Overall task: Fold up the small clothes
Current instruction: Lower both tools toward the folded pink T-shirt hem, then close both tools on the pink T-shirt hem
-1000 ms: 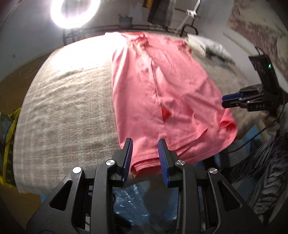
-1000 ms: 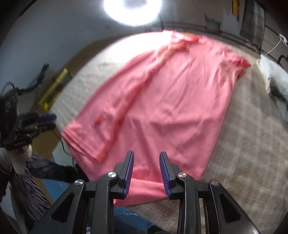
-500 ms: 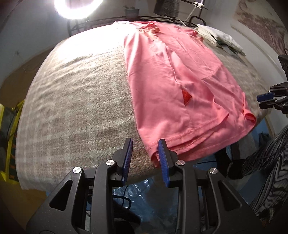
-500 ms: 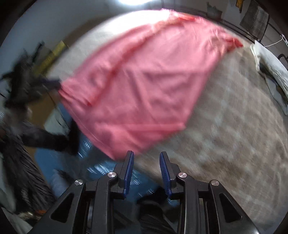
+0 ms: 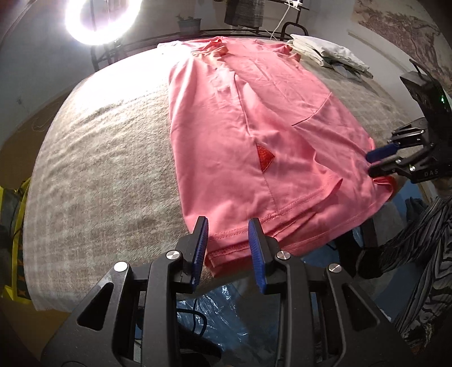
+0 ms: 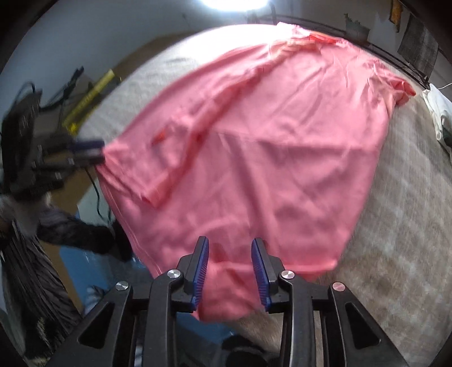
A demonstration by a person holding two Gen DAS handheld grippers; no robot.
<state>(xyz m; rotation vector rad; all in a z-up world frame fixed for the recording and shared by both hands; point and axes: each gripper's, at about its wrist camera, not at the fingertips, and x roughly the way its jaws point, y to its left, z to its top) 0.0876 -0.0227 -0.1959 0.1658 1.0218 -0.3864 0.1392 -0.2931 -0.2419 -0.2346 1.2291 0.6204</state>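
A pink shirt (image 5: 254, 135) lies spread on a grey-beige blanket (image 5: 107, 175) that covers the worktop, with its collar end at the far edge and its hem hanging over the near edge. All places below are given from this shirt.

In the left wrist view, a yellow object (image 5: 17, 231) stands well to the shirt's left, off the blanket's edge, and a ring light (image 5: 99, 17) glares beyond the far left corner. The left hand-held gripper (image 5: 228, 248) sits at the shirt's near left hem corner, jaws apart, with the stitched hem lying between the blue pads (image 5: 201, 248) and no squeeze on the cloth. A dark red triangular patch (image 5: 265, 156) shows near the middle of the shirt, on a seam running down its length. A folded-over flap with its own hem line lies on the near right part. White folded cloths (image 5: 327, 53) rest on the blanket just past the far right corner. At the right hem corner the right hand-held gripper (image 5: 380, 159) touches the cloth edge; a sleeve in a black-and-grey pattern (image 5: 418, 254) shows below it.

In the right wrist view, blurred, the left hand-held gripper (image 6: 84, 149) meets the shirt's left corner. The right hand-held gripper (image 6: 230, 268) has its jaws apart, and the pink hem runs between and under the pads without being clamped. Bare blanket (image 6: 409, 225) lies to the shirt's right.
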